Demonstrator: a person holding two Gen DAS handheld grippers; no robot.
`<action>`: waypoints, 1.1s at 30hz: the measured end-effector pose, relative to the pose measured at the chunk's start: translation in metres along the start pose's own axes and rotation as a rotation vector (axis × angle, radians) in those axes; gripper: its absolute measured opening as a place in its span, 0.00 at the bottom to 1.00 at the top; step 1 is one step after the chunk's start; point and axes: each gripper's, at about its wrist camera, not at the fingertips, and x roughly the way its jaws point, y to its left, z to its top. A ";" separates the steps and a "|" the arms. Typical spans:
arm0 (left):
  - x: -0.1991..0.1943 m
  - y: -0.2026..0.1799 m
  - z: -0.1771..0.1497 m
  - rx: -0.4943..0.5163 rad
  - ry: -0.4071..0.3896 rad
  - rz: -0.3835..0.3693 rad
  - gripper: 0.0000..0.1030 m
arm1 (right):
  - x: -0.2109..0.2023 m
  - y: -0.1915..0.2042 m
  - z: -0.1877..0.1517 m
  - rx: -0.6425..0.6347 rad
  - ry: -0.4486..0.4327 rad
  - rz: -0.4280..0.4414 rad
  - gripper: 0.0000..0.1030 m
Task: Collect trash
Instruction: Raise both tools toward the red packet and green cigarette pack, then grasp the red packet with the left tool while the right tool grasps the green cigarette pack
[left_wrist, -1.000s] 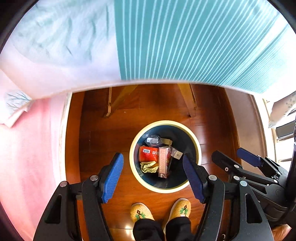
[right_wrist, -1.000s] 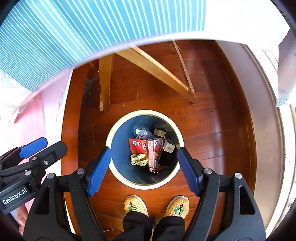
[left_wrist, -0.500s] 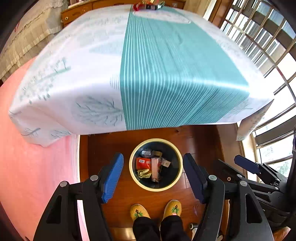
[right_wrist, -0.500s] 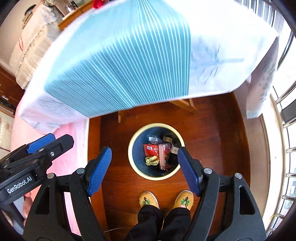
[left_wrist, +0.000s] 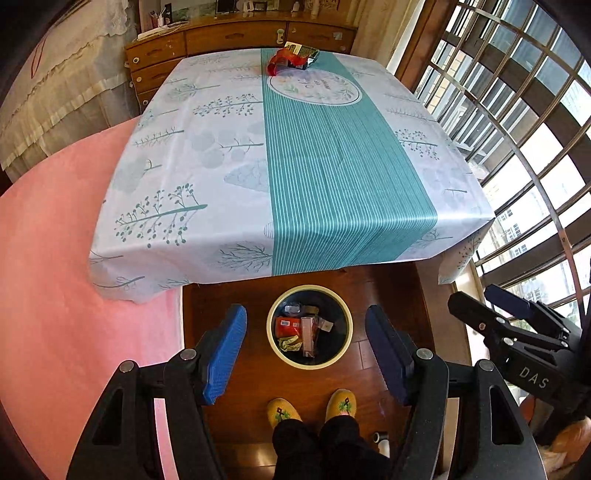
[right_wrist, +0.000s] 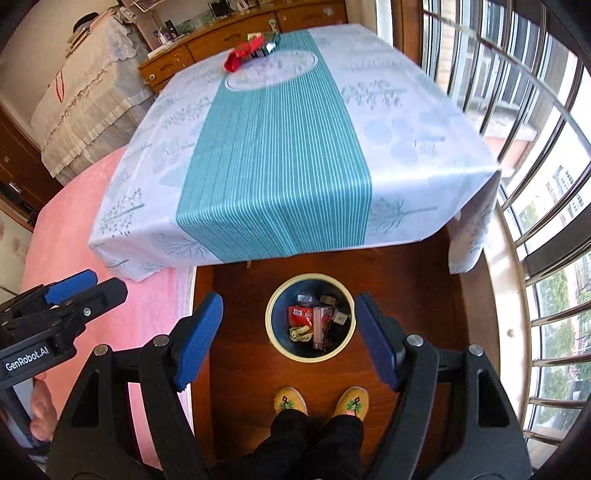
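Observation:
A round trash bin (left_wrist: 275, 350) (right_wrist: 274, 341) with a cream rim stands on the wooden floor below the table's near edge. It holds several pieces of trash, among them a red packet (left_wrist: 288, 326) and a pink carton (right_wrist: 320, 328). A small pile of trash with a red wrapper (left_wrist: 284, 61) (right_wrist: 240, 57) lies at the far end of the table. My left gripper (left_wrist: 306, 354) is open and empty, high above the bin. My right gripper (right_wrist: 288, 341) is open and empty too, beside it.
A table with a white and teal striped cloth (left_wrist: 332, 166) (right_wrist: 280, 147) fills the middle. A pink sheet (left_wrist: 48, 258) lies left, barred windows (right_wrist: 535, 147) right, a wooden dresser (left_wrist: 229, 40) behind. The person's slippered feet (right_wrist: 321, 402) stand near the bin.
Both grippers have risen well above the bin and tilted up. The whole tabletop and the trash at its far end have come into view. Both stay open and empty.

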 end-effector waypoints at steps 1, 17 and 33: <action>-0.008 0.001 0.002 0.011 -0.004 -0.008 0.66 | -0.009 0.002 0.004 -0.001 -0.014 -0.005 0.69; -0.127 0.008 0.087 0.086 -0.236 -0.053 0.66 | -0.126 0.040 0.088 -0.034 -0.298 -0.079 0.69; -0.111 0.025 0.253 0.035 -0.296 0.059 0.66 | -0.108 0.037 0.271 -0.109 -0.363 -0.054 0.69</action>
